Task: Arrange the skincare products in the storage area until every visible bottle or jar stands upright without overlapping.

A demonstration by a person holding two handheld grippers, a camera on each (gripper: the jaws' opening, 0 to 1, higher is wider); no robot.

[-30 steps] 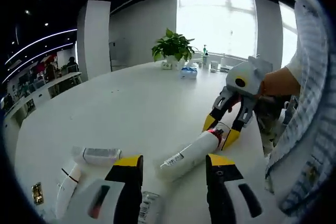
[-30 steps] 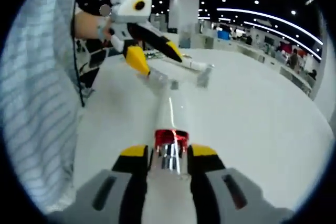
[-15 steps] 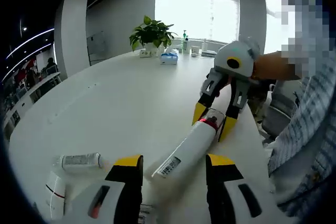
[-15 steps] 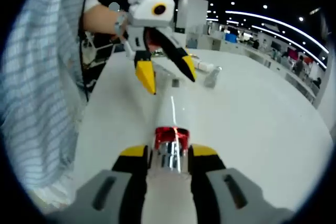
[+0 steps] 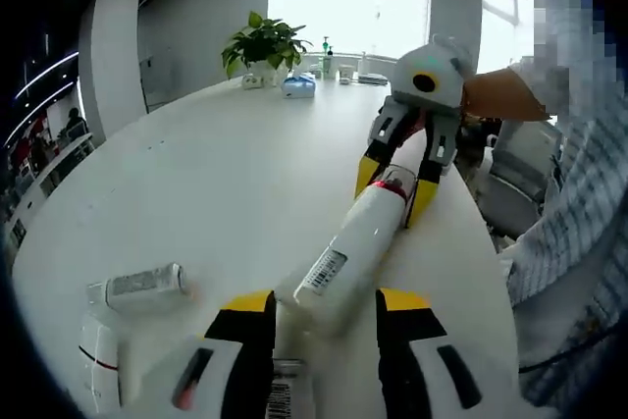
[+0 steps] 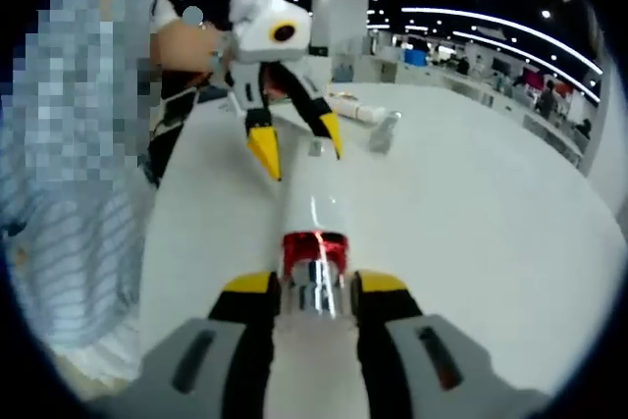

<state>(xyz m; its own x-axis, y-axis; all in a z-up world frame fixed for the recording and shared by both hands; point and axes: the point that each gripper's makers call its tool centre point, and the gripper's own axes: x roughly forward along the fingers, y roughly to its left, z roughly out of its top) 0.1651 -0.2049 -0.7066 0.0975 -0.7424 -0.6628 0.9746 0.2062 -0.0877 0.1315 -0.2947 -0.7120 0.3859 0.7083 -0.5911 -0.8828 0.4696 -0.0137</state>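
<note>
The white tube (image 5: 355, 242) runs lengthwise between both tongs: right tongs (image 5: 395, 183) clenched on its red-ringed cap end, released left tongs (image 5: 320, 313) straddling its base.

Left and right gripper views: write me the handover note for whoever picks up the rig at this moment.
Right hand-held gripper: shut on the red-banded neck of the long white tube, lifted at a slant.
Left hand-held gripper: open, jaws at the tube's far end, not gripping.
On the white table: small clear bottle and white tube, both lying down; a labelled item beneath the left jaws.
Done: nothing upright yet.
Left: stand everything upright, spaced apart.
</note>
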